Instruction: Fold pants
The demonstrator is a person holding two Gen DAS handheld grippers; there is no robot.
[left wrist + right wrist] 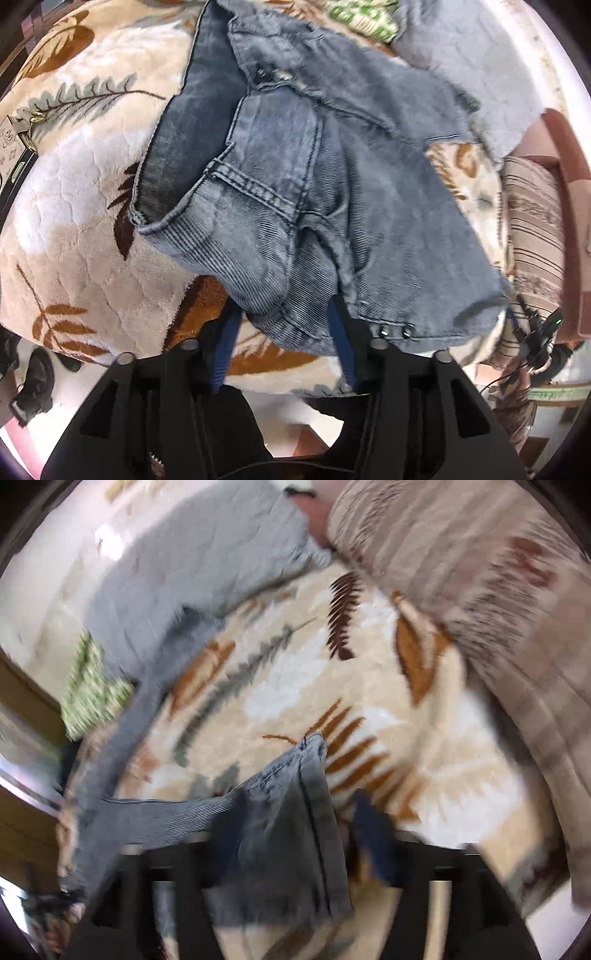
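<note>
Your biggest risk is the pants (295,192) sliding into a bunched heap on the leaf-print blanket (74,221): denim lies between the half-parted jaws of your left gripper (284,332), but you cannot tell whether they pinch it. In the blurred right view a frayed hem hangs between the wide-apart jaws of your right gripper (295,830), apparently loose. Counted: 1 blanket, 1 pants, 2 grippers.

Faded blue-grey denim pants (314,192), crumpled and partly doubled over on leaf-patterned blanket (74,206)
</note>
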